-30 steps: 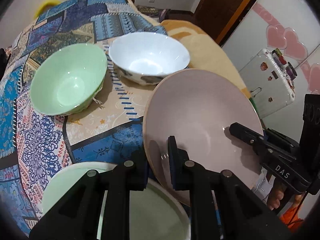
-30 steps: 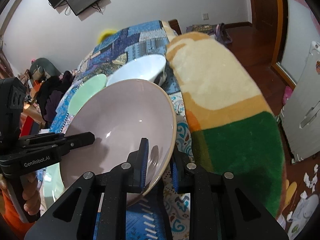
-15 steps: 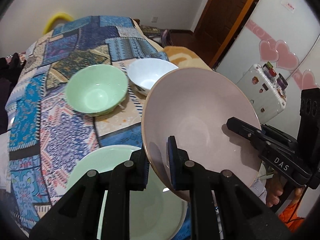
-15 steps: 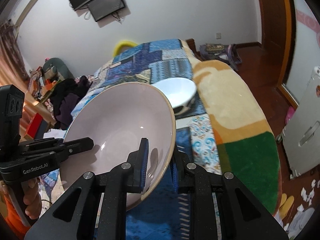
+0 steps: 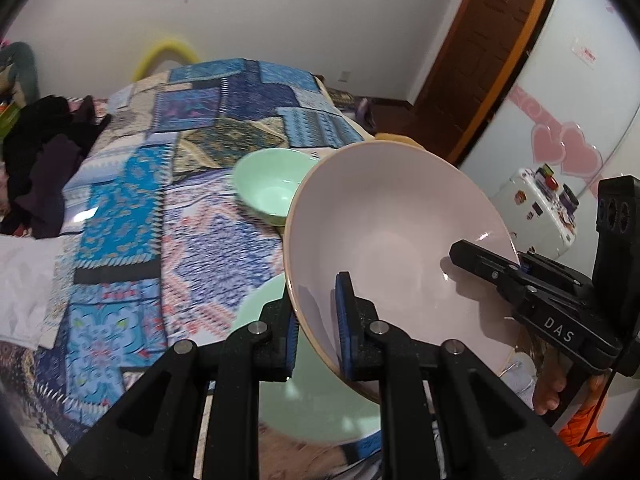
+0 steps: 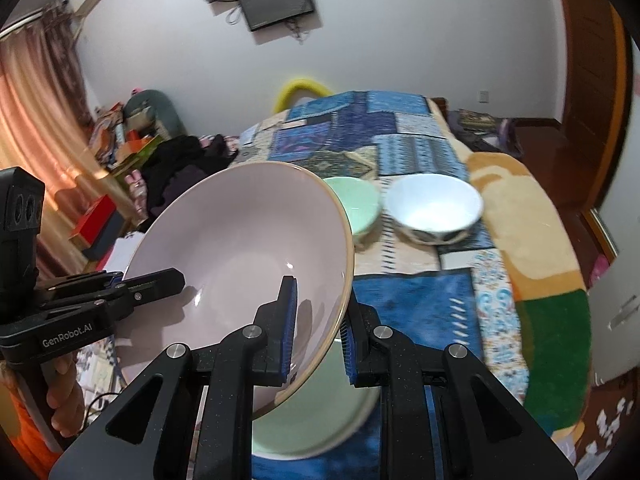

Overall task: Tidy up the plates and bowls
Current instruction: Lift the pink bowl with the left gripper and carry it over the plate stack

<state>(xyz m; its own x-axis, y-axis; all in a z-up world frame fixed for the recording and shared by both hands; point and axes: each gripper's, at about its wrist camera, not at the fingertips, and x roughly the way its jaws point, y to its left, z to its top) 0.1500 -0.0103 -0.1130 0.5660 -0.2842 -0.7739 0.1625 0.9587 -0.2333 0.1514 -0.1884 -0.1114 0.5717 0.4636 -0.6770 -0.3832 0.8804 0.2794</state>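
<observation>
Pink plate (image 5: 392, 240) tilted, rim clamped by both grippers' jaws.

- Left gripper (image 5: 316, 334): matte black, speckled plastic; two angular arms with triangular cut-outs, silver round screw heads at the joints.
- Blue ribbed pads (image 5: 343, 320) on the inner finger faces.
- Right gripper (image 6: 318, 330): same black build, same blue pads, silver screws.
- At right of the left view: white "DAS" lettering on black.
- At lower left of the right view: white "GenRobot.AI" lettering, orange sleeve (image 6: 16, 428).
</observation>
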